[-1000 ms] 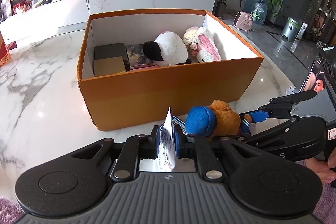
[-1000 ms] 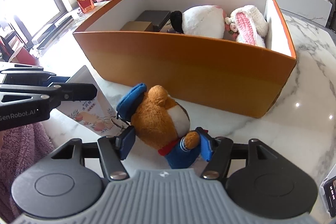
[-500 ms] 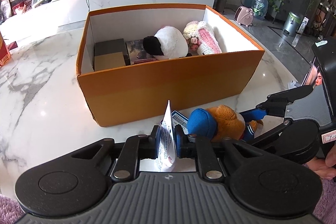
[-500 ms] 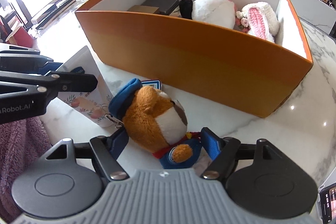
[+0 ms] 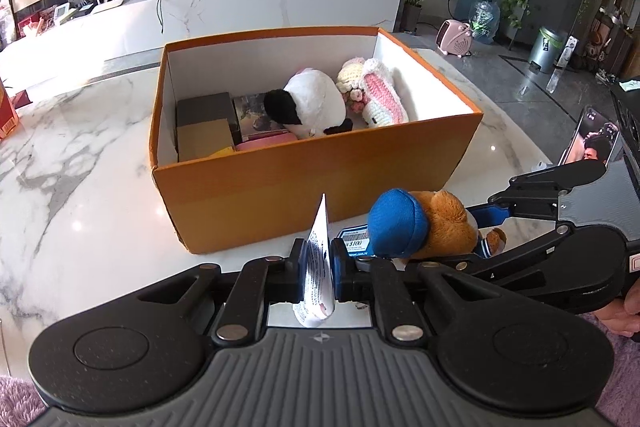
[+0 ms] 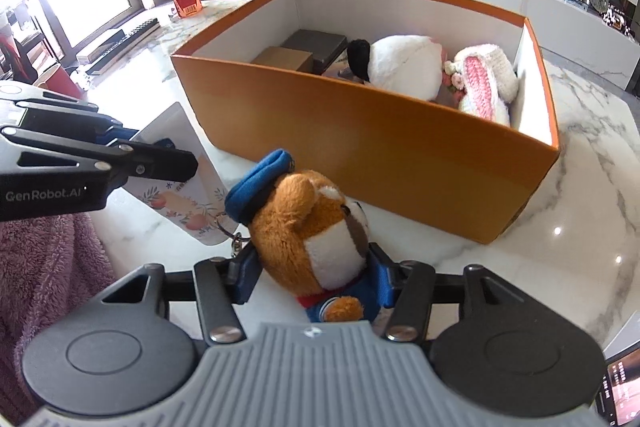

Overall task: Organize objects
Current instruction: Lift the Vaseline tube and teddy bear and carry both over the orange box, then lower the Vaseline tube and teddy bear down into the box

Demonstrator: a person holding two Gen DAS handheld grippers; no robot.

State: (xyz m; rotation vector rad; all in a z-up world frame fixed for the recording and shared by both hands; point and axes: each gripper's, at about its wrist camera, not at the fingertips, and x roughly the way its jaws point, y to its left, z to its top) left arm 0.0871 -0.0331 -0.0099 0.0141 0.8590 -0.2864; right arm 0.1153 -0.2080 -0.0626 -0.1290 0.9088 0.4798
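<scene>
Left gripper (image 5: 320,269): jaws nearly together, clamped on a thin white packet (image 5: 319,259) standing on edge between the pads; flower print on its face in the right view.
Right gripper (image 6: 312,277): jaws have just been closing, about half wide, blue pads against both sides of the bear (image 6: 316,239); seems gripped, pad contact partly hidden by fur.
Bear: brown plush, blue cap, blue outfit, just in front of the box's near wall; whether it rests on the table is unclear.
Box (image 5: 320,183): orange, open top, on marble table (image 5: 80,195); holds black-and-white plush (image 5: 312,105), pink-and-white knit toy (image 5: 376,91), small cartons (image 5: 204,127).
Card (image 5: 354,247): blue, on table beside bear.
</scene>
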